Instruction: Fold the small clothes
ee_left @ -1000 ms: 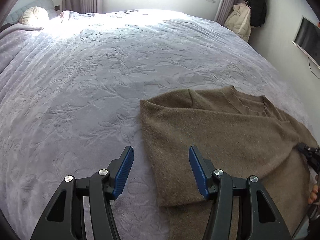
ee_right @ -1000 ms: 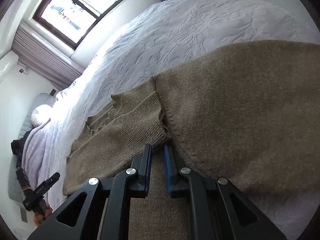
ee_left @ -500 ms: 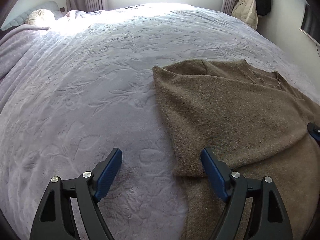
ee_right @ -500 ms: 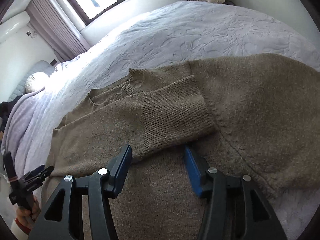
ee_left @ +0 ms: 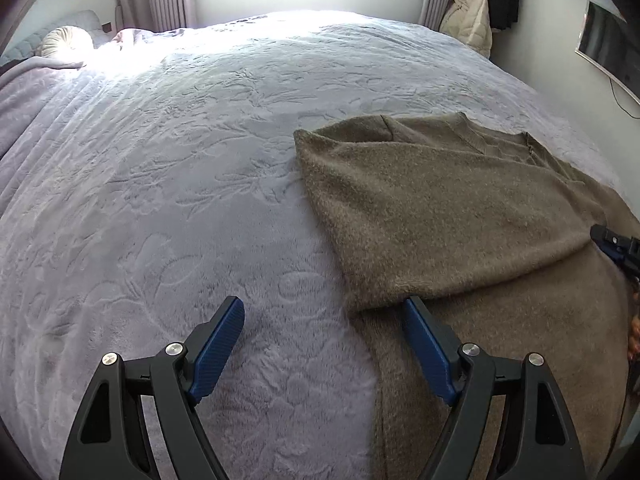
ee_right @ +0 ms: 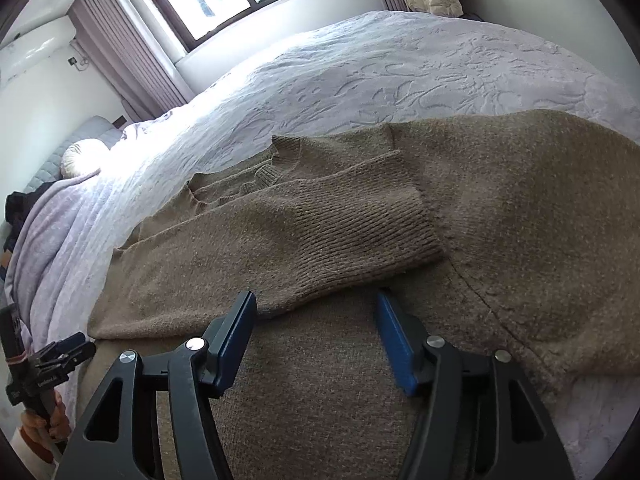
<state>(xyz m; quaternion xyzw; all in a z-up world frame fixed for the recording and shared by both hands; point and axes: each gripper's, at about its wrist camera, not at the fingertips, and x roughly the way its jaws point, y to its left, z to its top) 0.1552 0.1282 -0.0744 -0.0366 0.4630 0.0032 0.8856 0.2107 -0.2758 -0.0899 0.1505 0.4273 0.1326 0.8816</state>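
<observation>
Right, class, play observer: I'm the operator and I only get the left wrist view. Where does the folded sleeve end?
Observer: The sleeve ends in a ribbed cuff lying flat across the sweater body, near the collar.
Operator: And the right gripper?
Observer: The right gripper is open, with nothing between its fingers.
Operator: Where is it pointing?
Observer: At the sleeve's near edge, over the sweater's body.
</observation>
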